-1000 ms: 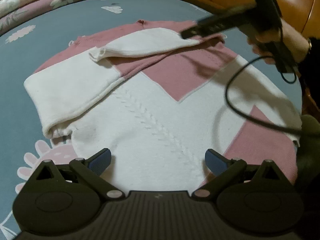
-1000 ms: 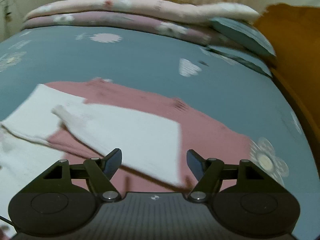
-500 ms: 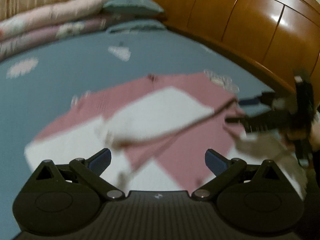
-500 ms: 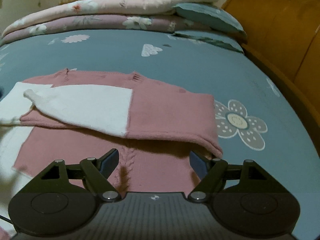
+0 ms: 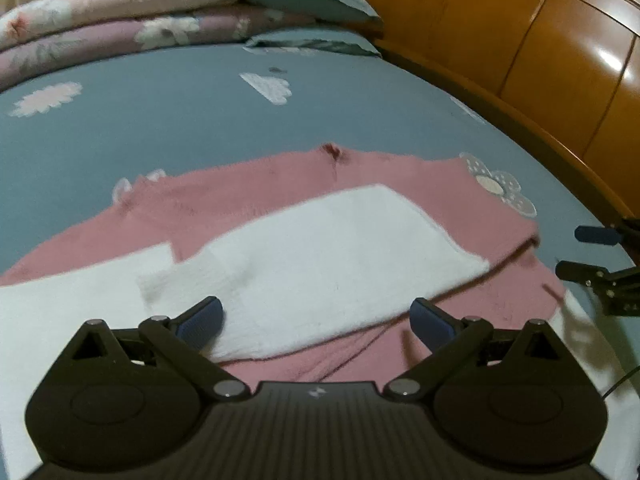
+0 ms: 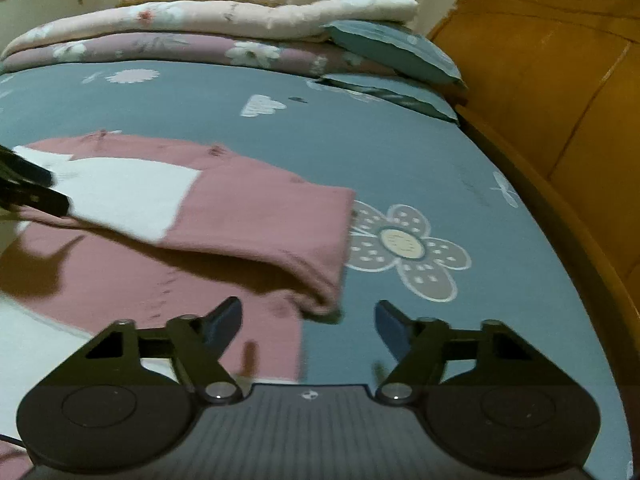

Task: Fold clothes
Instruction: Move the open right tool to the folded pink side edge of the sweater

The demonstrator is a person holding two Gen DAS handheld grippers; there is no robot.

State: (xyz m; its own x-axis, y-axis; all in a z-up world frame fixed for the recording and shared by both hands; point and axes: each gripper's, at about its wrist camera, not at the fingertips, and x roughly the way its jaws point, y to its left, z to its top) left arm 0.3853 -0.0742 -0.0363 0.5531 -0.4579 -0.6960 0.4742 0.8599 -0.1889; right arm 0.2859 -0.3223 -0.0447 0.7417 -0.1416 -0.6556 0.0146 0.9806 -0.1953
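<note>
Left gripper (image 5: 316, 314) fingers spread wide, nothing gripped, above white sleeve (image 5: 320, 264) folded across pink-and-white sweater (image 5: 248, 192) lying flat mid-bed. Right gripper (image 6: 308, 318) fingers parted, just been closing, nothing pinched, over sweater's folded pink edge (image 6: 320, 292) toward headboard side of bed (image 6: 400, 152). Farther back: pillows (image 6: 392, 56), folded quilts (image 6: 200, 32) along far edge, wooden headboard (image 6: 560, 80).
</note>
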